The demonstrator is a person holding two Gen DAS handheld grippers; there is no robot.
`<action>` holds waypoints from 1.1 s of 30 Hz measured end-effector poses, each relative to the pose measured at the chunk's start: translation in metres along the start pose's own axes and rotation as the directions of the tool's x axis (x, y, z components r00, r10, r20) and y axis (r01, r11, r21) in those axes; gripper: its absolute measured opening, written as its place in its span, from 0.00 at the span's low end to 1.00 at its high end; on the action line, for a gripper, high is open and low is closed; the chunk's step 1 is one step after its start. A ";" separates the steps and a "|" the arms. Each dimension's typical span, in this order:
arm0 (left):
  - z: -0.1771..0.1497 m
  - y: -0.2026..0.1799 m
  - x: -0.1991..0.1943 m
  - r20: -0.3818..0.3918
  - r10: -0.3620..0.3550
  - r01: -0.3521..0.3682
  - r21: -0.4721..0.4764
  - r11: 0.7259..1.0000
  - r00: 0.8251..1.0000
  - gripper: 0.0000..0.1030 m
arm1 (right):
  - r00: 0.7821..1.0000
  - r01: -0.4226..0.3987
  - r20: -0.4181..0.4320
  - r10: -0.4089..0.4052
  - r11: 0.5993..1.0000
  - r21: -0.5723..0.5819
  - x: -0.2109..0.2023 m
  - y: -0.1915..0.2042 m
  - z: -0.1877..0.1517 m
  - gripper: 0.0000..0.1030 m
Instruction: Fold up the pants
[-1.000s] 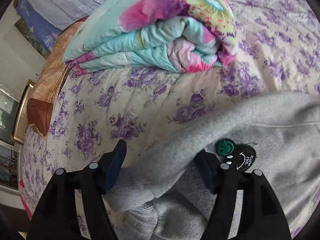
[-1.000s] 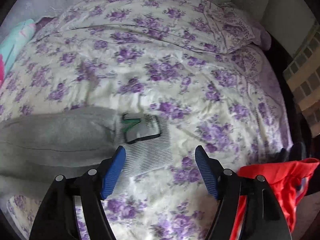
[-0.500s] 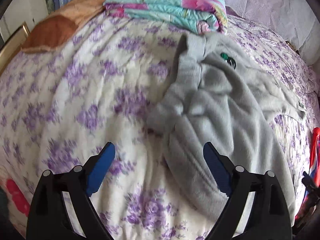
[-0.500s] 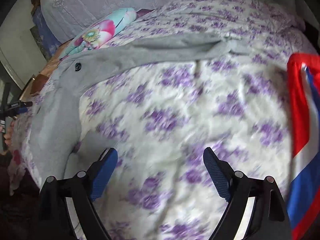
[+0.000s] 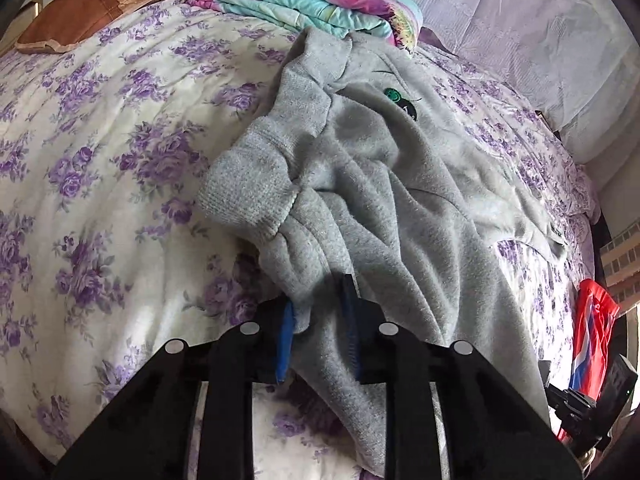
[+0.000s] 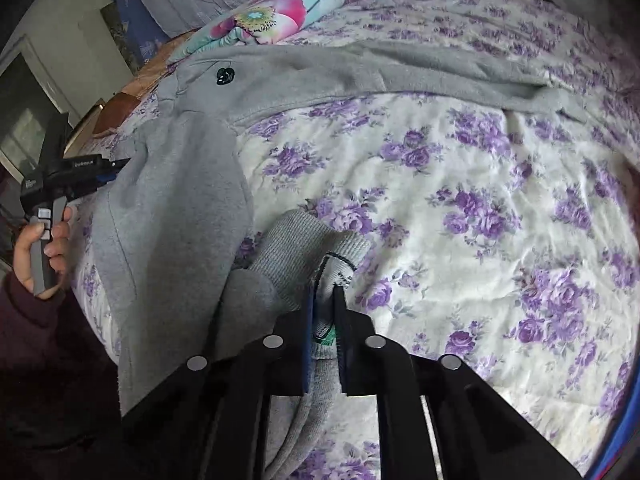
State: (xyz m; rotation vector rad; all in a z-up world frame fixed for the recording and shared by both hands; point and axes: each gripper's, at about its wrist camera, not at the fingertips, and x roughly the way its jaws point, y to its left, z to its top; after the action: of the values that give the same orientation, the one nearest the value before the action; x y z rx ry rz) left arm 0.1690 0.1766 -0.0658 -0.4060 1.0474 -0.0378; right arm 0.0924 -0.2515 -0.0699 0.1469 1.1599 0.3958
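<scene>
Surface: bed (image 5: 100,128) with a white sheet printed in purple flowers, wrinkled. A pale lilac cover (image 5: 520,20) sits at the far side. Room: grey wall and a dark doorway or window at the left edge of the right wrist view, too blurred to say which.

Grey pants (image 5: 400,184) lie spread across the bed, bunched and creased. One leg runs along the far side; the other comes down toward the near edge. Ribbed cuff (image 5: 248,196) is folded over onto the fabric.

Labels: small round green smiley patch with a black patch beside it (image 5: 400,100) on the pants, text too small to read. White tag with black and green edging (image 6: 338,272) at the ribbed end, right by the right fingers, unreadable. Small writing on the body of the left tool in the right wrist view, not legible.

Left hand-held gripper (image 5: 320,320): jaws nearly together, clamped on a fold of the pants near the cuff. The person's hand (image 6: 40,244) holds its handle.
Right hand-held gripper (image 6: 324,312): jaws pinched on the ribbed end of the pants at the tag.

Around: folded teal and pink floral quilt (image 5: 304,0) touching the far end of the pants. Brown cushion (image 5: 72,16) at the far left corner. Red, white and blue garment (image 5: 592,328) at the right edge of the bed, well apart from the pants.
</scene>
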 end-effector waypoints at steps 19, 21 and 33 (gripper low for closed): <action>-0.033 0.020 -0.084 0.178 0.088 -0.082 -0.042 0.996 0.980 0.18 | 0.801 0.245 0.404 -0.441 0.859 0.450 -0.169 -0.087 -0.078 0.14; -0.041 0.027 -0.068 0.124 0.060 -0.054 -0.050 0.997 0.991 0.59 | 0.830 0.299 0.287 -0.479 0.816 0.495 -0.140 -0.113 -0.097 0.14; -0.001 0.038 -0.015 0.064 -0.169 0.180 -0.275 0.945 0.984 0.82 | 0.866 0.254 0.278 -0.415 0.845 0.471 -0.124 -0.108 -0.141 0.18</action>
State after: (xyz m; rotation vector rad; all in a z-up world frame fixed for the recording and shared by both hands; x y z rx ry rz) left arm 0.1542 0.2151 -0.0666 -0.7537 0.9779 -0.0395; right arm -0.0535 -0.4103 -0.0529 0.3697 0.8540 -0.2069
